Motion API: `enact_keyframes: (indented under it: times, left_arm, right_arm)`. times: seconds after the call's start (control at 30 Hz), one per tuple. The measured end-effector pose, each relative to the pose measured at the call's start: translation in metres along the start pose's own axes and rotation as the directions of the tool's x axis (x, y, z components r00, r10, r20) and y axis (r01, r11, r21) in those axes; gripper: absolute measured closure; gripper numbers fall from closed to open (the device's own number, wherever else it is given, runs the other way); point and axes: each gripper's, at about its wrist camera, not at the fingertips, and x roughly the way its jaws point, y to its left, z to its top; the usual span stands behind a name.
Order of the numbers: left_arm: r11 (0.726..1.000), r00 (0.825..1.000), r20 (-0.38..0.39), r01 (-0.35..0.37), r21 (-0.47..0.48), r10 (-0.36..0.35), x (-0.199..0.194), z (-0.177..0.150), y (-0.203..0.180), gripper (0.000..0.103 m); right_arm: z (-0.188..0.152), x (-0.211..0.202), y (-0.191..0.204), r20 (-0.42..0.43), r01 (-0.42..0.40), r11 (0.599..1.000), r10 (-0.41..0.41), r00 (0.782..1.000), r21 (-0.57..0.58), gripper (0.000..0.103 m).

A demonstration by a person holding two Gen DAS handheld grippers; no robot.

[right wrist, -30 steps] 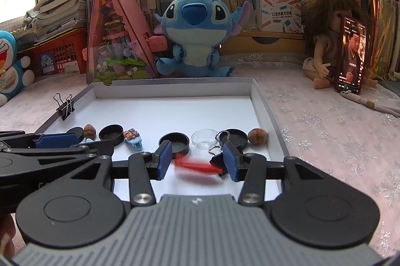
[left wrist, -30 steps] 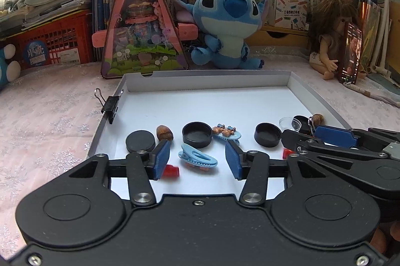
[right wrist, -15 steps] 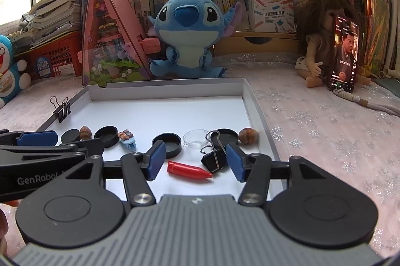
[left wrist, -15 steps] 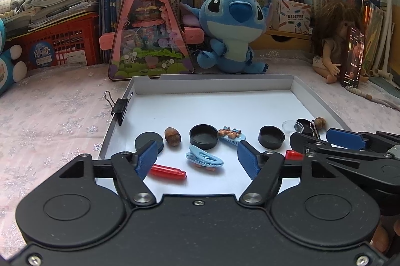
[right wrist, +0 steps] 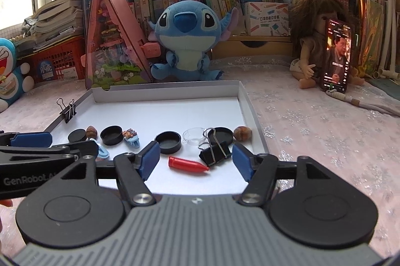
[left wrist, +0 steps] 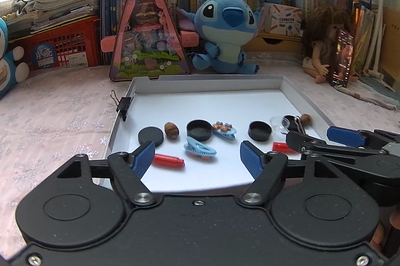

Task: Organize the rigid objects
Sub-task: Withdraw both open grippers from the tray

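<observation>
As both claws had just been spreading, each red capsule-shaped piece that had sat between blue pads a second earlier now lay loose on the floor of the white tray (left wrist: 295,87), which I read as two placements finished together. The left claw (left wrist: 197,158) stood spread with nothing pinched; its red piece (left wrist: 168,160) lay just beyond the left pad, near the tray's near edge, long axis running left to right. Which end it pointed with I could not tell there (no tip showed). The right claw (right wrist: 193,159) was likewise spread and empty. Its red piece (right wrist: 187,163) rested between the pads without touching either, long axis also left to right, slightly skewed, flat end to the left and pointed tip to the right, almost against the black binder clip (right wrist: 215,152). Earlier that piece had been a blur in the closing gap; here it lay sharp and settled. Beyond both ran a loose row: black caps (left wrist: 199,130), two brown nuts (left wrist: 171,130), a clear lid (right wrist: 193,136) and two blue hair clips (left wrist: 199,149). Another binder clip (left wrist: 124,104) gripped the tray's left wall. The tray sat on a pink patterned cloth (right wrist: 312,131), whether over a desk or a bed I could not tell. Judging by this, the red pair was done, and the rest still wanted grouping.
</observation>
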Motion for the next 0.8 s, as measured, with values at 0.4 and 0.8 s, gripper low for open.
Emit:
enact_keyframes:
  times: [0.4, 0.8]
  left_arm:
    - [1.0, 1.0, -0.022, 0.01, -0.02, -0.01, -0.044, -0.03, 0.007, 0.026]
    - [0.999, 0.997, -0.072, -0.038, -0.015, 0.037, -0.033, -0.054, 0.012, 0.023]
  right_arm:
    - [-0.024, -0.035, 0.008, 0.011, -0.007, 0.999, 0.007, 1.0, -0.034, 0.016]
    - [-0.042, -0.032, 0.008, -0.052, 0.018, 0.998, -0.021, 0.998, -0.053, 0.01]
